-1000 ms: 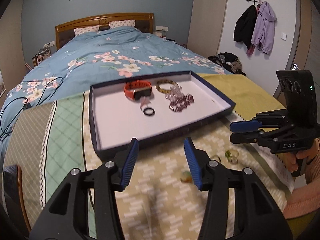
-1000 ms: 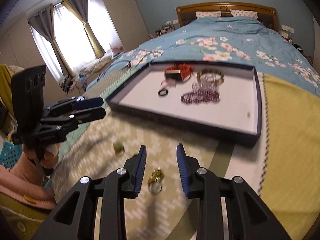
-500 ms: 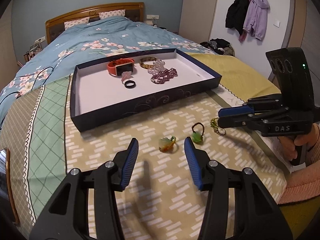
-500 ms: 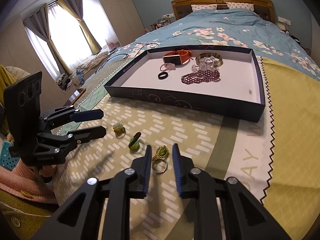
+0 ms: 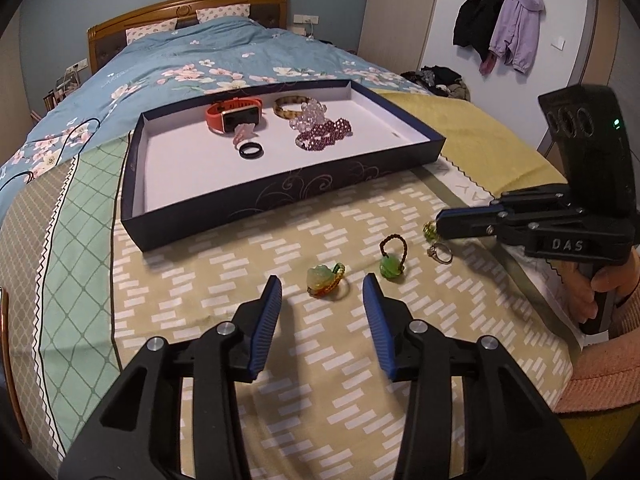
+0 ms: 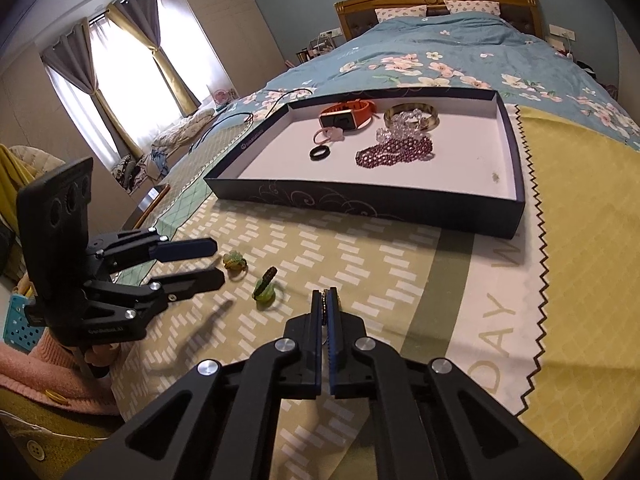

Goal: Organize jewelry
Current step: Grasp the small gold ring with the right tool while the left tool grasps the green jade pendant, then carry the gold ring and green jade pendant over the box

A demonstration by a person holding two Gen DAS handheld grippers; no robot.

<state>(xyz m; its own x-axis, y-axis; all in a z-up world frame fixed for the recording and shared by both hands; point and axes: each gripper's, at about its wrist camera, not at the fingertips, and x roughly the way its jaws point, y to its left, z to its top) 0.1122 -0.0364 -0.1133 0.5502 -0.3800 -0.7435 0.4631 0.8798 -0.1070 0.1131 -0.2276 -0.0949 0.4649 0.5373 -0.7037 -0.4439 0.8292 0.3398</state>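
Dark tray (image 5: pixel 280 196) behind two green rings (image 5: pixel 390 264)

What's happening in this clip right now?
A person with a handheld gripper in each hand is sorting jewelry on a bed into a dark tray, which already holds a watch, bangle, beads and rings. The right gripper is shut on a gold ring with a green charm. The left gripper, jaws closing, hovers around a pale green ring without gripping it. A darker green ring lies between them.
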